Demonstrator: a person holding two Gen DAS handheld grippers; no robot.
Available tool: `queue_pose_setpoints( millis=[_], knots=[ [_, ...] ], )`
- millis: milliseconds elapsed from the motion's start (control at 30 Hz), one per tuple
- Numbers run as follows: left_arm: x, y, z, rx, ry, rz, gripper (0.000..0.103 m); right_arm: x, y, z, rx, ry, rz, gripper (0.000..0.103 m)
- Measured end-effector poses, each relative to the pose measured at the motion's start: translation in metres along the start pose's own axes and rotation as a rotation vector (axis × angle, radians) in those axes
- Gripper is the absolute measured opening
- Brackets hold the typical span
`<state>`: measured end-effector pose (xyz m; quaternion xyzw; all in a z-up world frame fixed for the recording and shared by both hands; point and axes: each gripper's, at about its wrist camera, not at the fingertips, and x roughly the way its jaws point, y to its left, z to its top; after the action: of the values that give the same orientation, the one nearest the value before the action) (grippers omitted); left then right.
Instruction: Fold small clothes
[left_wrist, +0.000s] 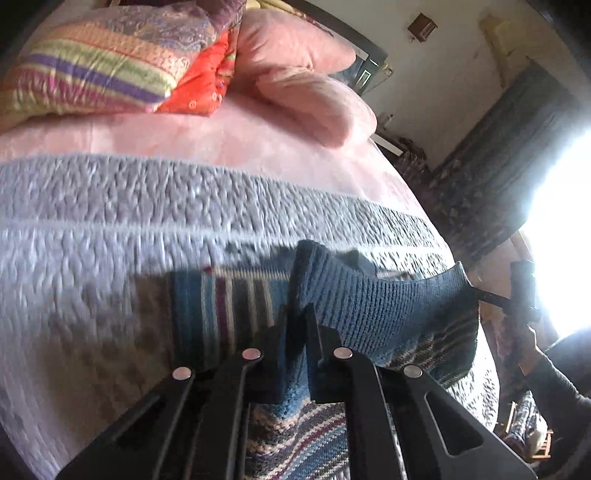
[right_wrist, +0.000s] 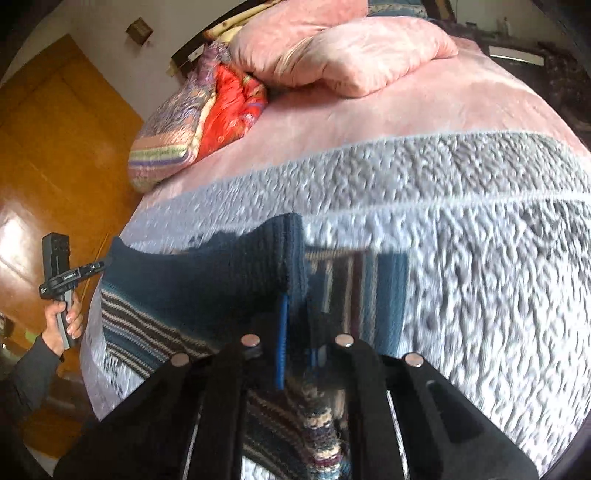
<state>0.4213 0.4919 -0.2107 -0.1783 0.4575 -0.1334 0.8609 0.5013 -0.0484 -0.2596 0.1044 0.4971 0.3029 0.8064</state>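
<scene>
left gripper (left_wrist: 295, 325) jaws clamp sweater (left_wrist: 369, 314) | right gripper (right_wrist: 299, 314) likewise | writing unreadable

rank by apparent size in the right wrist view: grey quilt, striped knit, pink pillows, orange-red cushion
1. grey quilt
2. striped knit, though nearness to the camera inflates it
3. pink pillows, looking close to the knit, so that pair is unsure
4. orange-red cushion, clearly smallest

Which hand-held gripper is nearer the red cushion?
Left. The left hand-held gripper grips the sweater's hem on the side of the bed where the red cushion lies; the right hand-held gripper holds the opposite end.
</scene>
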Motion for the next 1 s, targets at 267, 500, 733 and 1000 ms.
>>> queue_pose_setpoints(
  millis=[267, 500, 733, 1000],
  knots=[
    [0.054, 0.024, 0.053, -0.049, 0.044, 0.075, 0.008, 0.048, -0.024, 0.054, 0.081, 0.03, -0.067, 0.007],
    [0.09, 0.049, 0.07, -0.102, 0.088, 0.13, 0.0, 0.094, -0.037, 0.069, 0.09, 0.081, -0.137, 0.007],
    [0.116, 0.091, 0.056, -0.234, 0.131, 0.124, 0.0, 0.133, -0.066, 0.062, 0.181, 0.146, -0.141, 0.007],
    [0.118, 0.059, 0.044, -0.181, 0.162, -0.05, 0.008, 0.126, -0.086, 0.052, 0.283, 0.125, -0.182, 0.047]
  ],
)
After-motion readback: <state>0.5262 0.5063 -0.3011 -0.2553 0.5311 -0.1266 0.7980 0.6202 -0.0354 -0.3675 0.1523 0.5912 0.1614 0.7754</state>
